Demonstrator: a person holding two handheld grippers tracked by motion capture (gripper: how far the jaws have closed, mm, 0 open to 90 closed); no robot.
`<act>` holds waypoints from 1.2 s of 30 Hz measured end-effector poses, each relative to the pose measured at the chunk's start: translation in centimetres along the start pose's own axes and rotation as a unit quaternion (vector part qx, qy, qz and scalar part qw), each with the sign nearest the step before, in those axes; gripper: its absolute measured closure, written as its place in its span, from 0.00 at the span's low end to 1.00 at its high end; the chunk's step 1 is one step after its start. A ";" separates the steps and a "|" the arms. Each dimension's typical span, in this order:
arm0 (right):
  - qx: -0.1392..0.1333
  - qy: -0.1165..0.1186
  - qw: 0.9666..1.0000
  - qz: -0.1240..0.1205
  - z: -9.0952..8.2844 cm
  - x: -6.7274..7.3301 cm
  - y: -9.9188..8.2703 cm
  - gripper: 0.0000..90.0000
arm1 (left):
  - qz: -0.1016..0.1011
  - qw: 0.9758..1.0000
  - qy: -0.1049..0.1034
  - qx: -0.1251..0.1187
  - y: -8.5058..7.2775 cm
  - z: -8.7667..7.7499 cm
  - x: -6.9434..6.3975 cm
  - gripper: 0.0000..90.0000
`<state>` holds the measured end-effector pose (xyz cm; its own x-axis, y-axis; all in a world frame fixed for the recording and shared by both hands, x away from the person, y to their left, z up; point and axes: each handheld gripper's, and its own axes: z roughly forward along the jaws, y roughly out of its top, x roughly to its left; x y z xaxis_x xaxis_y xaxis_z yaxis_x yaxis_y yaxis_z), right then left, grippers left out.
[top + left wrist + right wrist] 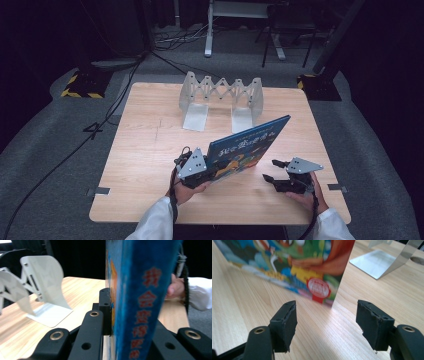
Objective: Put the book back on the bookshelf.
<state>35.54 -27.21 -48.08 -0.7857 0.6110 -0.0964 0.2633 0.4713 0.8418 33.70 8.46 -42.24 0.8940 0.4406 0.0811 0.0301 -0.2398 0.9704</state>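
Left tongs clamped on the blue picture book near its spine, holding it tilted on edge above the tabletop, probably headed for the white accordion book rack at the far side. Right tongs spread apart, empty, just beside the book's corner, likely ready to steady it.

**Left gripper clamped, right gripper open**

The left gripper sits near the table's front middle, held in the person's left hand, its jaws closed on the lower corner of a book that tilts up and to the right. The right gripper rests low over the table near the front right, held in the right hand, pointing left, its jaws spread apart with nothing between them. White sleeves cover both forearms.
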 end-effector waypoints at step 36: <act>0.065 0.005 0.998 -0.008 1.7 0.3 -0.8 0.38 | -0.021 0.998 0.061 -0.001 0.7 -1.3 4.3 0.92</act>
<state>36.10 -26.32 -49.69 -0.7960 0.5963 -0.1039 0.3197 0.5599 0.7644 37.01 11.27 -40.89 0.8307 0.5527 0.0674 0.0655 -0.2172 0.9739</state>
